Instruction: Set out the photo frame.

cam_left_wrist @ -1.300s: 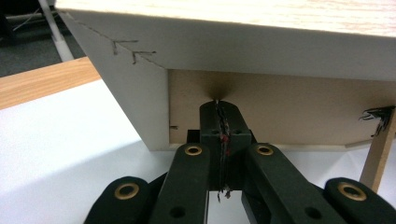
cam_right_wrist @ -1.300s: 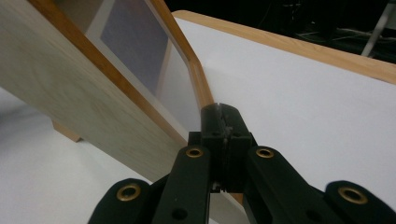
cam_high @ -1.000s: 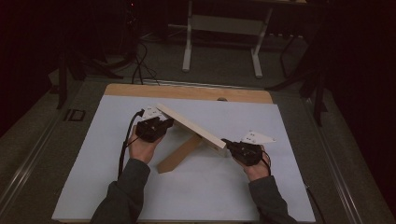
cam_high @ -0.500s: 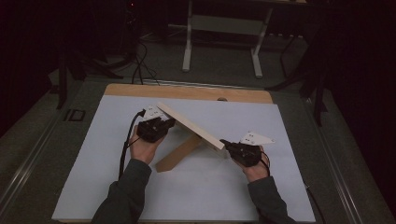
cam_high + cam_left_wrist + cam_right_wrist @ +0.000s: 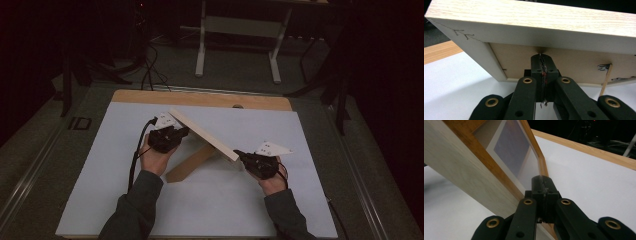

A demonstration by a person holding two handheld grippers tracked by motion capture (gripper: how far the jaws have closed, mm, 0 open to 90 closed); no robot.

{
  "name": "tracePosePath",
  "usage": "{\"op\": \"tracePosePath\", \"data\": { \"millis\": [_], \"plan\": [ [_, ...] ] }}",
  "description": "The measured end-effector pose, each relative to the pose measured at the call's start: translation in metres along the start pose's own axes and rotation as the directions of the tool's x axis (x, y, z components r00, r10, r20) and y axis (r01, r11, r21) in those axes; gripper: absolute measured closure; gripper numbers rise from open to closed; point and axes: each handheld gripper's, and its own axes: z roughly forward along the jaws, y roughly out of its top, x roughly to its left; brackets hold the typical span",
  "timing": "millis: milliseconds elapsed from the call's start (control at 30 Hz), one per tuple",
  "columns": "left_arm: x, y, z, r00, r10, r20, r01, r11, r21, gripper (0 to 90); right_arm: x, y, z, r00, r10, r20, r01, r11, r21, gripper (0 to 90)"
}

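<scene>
Gripping opposite ends of a tilted wooden picture frame (image 5: 202, 134), both claws are closed on it: right claw (image 5: 241, 157) at the near end, left claw (image 5: 181, 133) farther, above the white tabletop (image 5: 100, 165).

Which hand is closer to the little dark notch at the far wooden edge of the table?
Right, though not by much. The right gripper sits almost straight below the notch, toward the person. The left gripper is off to its left, beside the picture frame.
</scene>
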Motion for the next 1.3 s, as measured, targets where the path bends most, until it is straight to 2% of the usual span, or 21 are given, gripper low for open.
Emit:
{"op": "tracePosePath", "data": {
  "millis": [700, 1300],
  "plan": [
    [-0.008, 0.003, 0.001, 0.9998, 0.017, 0.013, -0.017, 0.9998, -0.004, 90.0, 0.007, 0.005, 0.001, 0.9996, -0.021, -0.02, 0.021, 1.0, -0.005, 89.6],
    [-0.013, 0.01, 0.0, 0.999, 0.035, 0.026, -0.035, 0.9993, -0.009, 90.0, 0.018, 0.014, 0.0, 0.9969, -0.061, -0.05, 0.061, 0.998, -0.015, 89.6]
  ]
}}
